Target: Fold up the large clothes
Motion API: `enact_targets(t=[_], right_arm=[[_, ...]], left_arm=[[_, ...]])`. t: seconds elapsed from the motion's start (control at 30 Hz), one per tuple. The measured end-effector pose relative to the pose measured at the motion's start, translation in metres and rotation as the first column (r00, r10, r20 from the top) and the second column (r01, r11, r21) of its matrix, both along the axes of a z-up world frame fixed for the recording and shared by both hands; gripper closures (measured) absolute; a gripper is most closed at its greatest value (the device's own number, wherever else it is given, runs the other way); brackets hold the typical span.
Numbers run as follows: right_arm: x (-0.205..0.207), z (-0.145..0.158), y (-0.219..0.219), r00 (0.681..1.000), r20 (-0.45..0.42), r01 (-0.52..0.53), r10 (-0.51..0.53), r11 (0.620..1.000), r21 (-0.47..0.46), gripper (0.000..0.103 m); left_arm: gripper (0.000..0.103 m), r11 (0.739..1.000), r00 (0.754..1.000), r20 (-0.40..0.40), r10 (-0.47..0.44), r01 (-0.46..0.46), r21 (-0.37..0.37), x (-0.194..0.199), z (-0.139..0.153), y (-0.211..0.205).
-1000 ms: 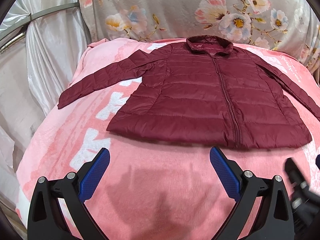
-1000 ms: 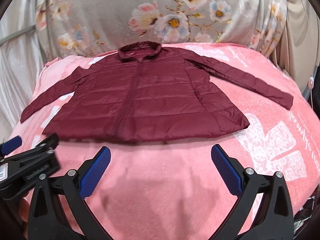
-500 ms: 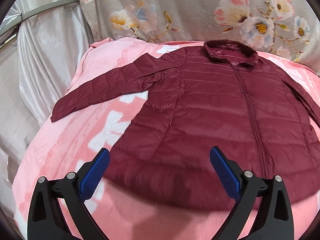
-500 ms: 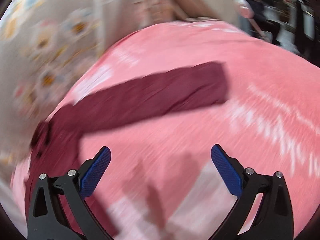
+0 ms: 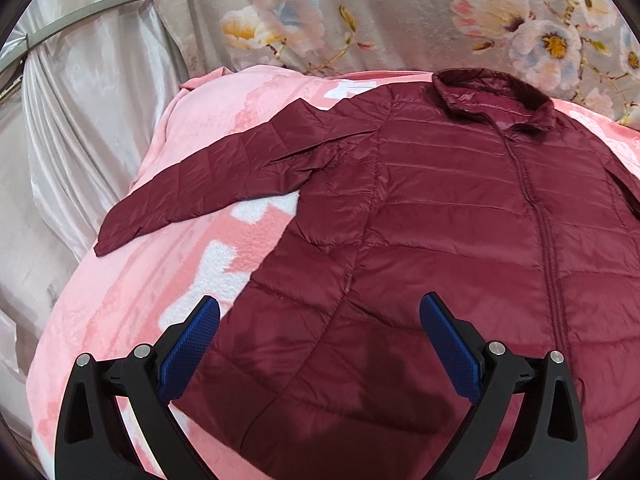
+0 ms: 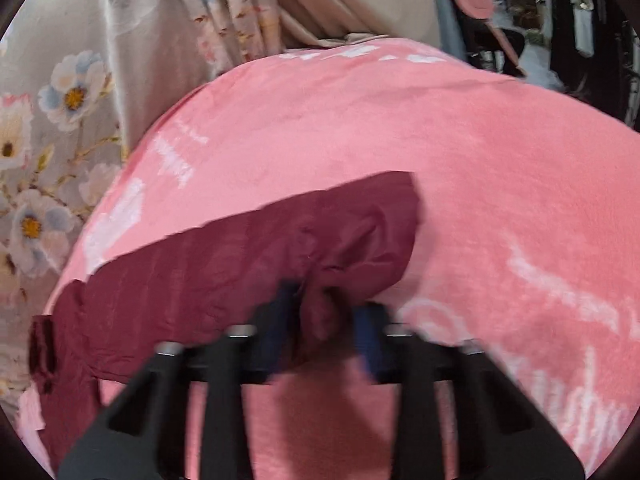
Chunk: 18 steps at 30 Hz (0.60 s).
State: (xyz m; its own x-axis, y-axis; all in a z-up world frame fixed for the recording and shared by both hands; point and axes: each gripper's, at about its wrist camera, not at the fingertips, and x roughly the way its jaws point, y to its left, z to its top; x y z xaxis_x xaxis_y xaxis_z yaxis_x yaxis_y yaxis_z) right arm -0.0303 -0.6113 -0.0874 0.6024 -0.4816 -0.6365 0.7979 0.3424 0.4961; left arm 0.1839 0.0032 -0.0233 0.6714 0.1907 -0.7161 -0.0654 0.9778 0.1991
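A dark red quilted jacket (image 5: 440,208) lies flat, front up and zipped, on a pink blanket (image 5: 132,280). Its left sleeve (image 5: 208,184) stretches out toward the bed's left edge. My left gripper (image 5: 320,340) is open and empty, hovering over the jacket's lower left hem. In the right wrist view my right gripper (image 6: 326,326) is shut on the jacket's right sleeve (image 6: 280,252) near the cuff, bunching the fabric between the blue pads. The view is blurred.
A floral grey cloth (image 5: 360,12) hangs behind the bed. Shiny silver drapes (image 5: 80,120) hang at the left. Beige curtains (image 6: 340,0) and dark clutter (image 6: 560,20) lie beyond the bed's right side.
My right gripper has swung to the right sleeve and closed on it near the cuff. My left gripper has moved forward over the jacket's lower left hem, still open.
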Motion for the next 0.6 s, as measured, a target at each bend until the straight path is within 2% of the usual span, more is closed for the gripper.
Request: enact_targets(t=[0.1,0.13,0.23,0.3,0.37,0.5,0.53,0.6], right_arm=[[0.031,0.038,0.019,0.997,0.024,-0.067,0.070,0.991,-0.112,0.096],[0.049,0.061,0.037,0.991,0.042,-0.115,0.124,0.978,-0.174,0.096],[0.092,0.103,0.086,0.962,0.057,-0.241,0.269,0.926,-0.291,0.096],[0.125,0.126,0.126,0.925,0.047,-0.337,0.376,0.872,-0.354,0.096],[0.166,0.145,0.179,0.863,0.027,-0.450,0.504,0.793,-0.411,0.096],[0.222,0.156,0.258,0.754,-0.014,-0.594,0.656,0.673,-0.441,0.096],[0.239,0.155,0.285,0.716,-0.036,-0.635,0.697,0.630,-0.446,0.096],[0.257,0.150,0.315,0.675,-0.068,-0.678,0.735,0.581,-0.450,0.096]], left_arm=[[0.005,1.000,1.000,-0.002,0.018,-0.018,0.012,0.008,-0.001,0.002],[0.005,1.000,1.000,-0.003,0.025,-0.025,0.015,0.011,-0.001,0.003],[0.005,0.999,0.999,-0.009,0.041,-0.041,0.018,0.018,-0.003,0.007],[0.005,0.999,0.999,-0.010,0.047,-0.046,0.018,0.022,-0.003,0.009],[0.005,0.999,0.999,-0.010,0.050,-0.050,0.020,0.025,-0.004,0.011],[0.005,0.999,0.999,-0.014,0.050,-0.050,0.017,0.030,-0.007,0.017],[0.005,0.999,0.999,-0.016,0.048,-0.048,0.013,0.031,-0.008,0.019],[0.005,0.999,0.999,-0.022,0.049,-0.048,0.008,0.034,-0.011,0.023]])
